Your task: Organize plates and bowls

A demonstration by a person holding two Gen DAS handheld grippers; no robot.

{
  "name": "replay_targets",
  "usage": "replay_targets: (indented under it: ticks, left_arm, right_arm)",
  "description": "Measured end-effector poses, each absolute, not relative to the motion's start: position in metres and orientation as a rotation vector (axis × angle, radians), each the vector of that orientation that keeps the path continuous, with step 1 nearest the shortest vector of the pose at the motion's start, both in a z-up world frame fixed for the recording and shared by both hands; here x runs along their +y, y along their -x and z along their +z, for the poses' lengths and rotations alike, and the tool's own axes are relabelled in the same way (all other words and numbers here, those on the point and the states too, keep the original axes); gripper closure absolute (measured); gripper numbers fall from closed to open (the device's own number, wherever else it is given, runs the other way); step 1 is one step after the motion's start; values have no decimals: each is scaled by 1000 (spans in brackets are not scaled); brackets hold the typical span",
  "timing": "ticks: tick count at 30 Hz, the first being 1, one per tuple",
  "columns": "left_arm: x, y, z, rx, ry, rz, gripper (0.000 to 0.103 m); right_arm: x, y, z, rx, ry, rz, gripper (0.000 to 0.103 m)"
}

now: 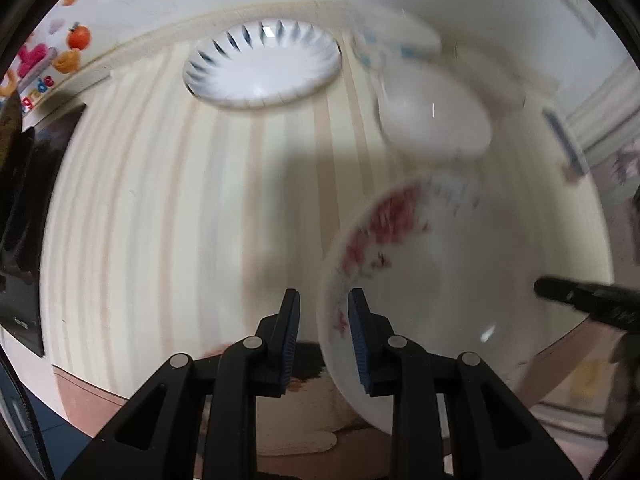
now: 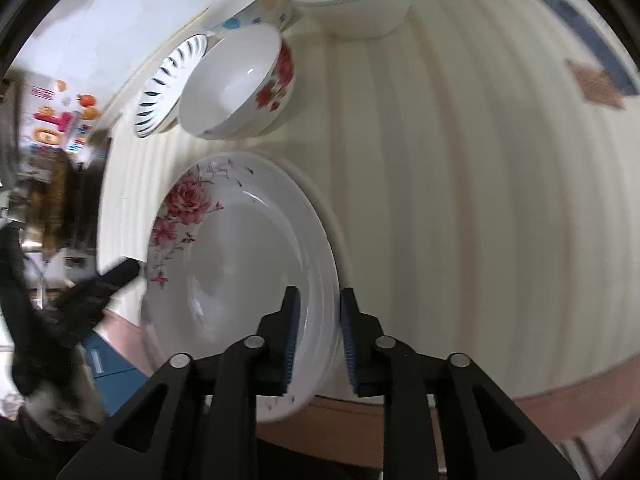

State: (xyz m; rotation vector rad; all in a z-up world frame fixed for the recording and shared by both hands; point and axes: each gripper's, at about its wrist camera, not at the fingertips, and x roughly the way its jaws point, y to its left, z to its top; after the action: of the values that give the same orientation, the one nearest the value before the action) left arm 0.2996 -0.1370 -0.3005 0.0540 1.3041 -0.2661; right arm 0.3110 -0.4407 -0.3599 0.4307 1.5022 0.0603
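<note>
rose plate (image 2: 240, 264) at table (image 2: 460, 200) near edge, stacked on plain plate. right gripper (image 2: 318, 336) straddles rim, pads off; left gripper (image 1: 324, 336) likewise. bowls (image 2: 236, 80), striped plate (image 1: 262, 64) unsorted.

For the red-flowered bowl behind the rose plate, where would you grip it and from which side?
Take the red-flowered bowl by its thin rim, coming down from above on the right-hand side, where the tablecloth is bare: it stands upright and open, with the blue-dashed plate close on the other side.

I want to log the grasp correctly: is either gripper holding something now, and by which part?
Apparently nothing is gripped. The left gripper and right gripper straddle opposite rims of the rose plate, jaws not pressing it.
</note>
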Motion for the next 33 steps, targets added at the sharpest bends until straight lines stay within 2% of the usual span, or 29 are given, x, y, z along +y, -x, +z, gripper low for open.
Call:
replay_targets:
  ticks: [2,3,8,12,16,21,23,25,28,33]
  left_arm:
    - [-124,-314,-279,1267,-16,-264,78]
    - [-116,-327,-267,1243,1,-256,74]
    - [-82,-415,-258,1195,27,-200,73]
    - [-58,-490,-290,1266,62,-162,73]
    - [-46,-543,-328,1362,95,-170,73]
    - [-47,-575,-360,1441,85,-217,73]
    - [-50,-585,-370,1464,79,-242,73]
    - [-54,-590,-376,1474,63,-254,73]
    - [-58,-592,-380,1450,38,-282,74]
    - [-55,-587,-380,1421,45,-268,78]
  right_arm:
    - [-443,-318,-341,1469,-439,41,78]
    - [-444,-326,-328,1443,-457,17,77]
    - [-414,-392,-296,1320,-622,83,63]
    - [-367,-468,-317,1321,-646,123,63]
    - [-332,-534,-361,1383,-653,87,63]
    - [-316,-566,-399,1436,-627,38,63]
    - [-314,-573,-410,1447,-609,5,64]
    - [-314,-578,-416,1447,-577,-23,75]
    - [-309,-581,-420,1444,-517,-48,83]
    - [-300,-583,-421,1422,-445,-62,90]
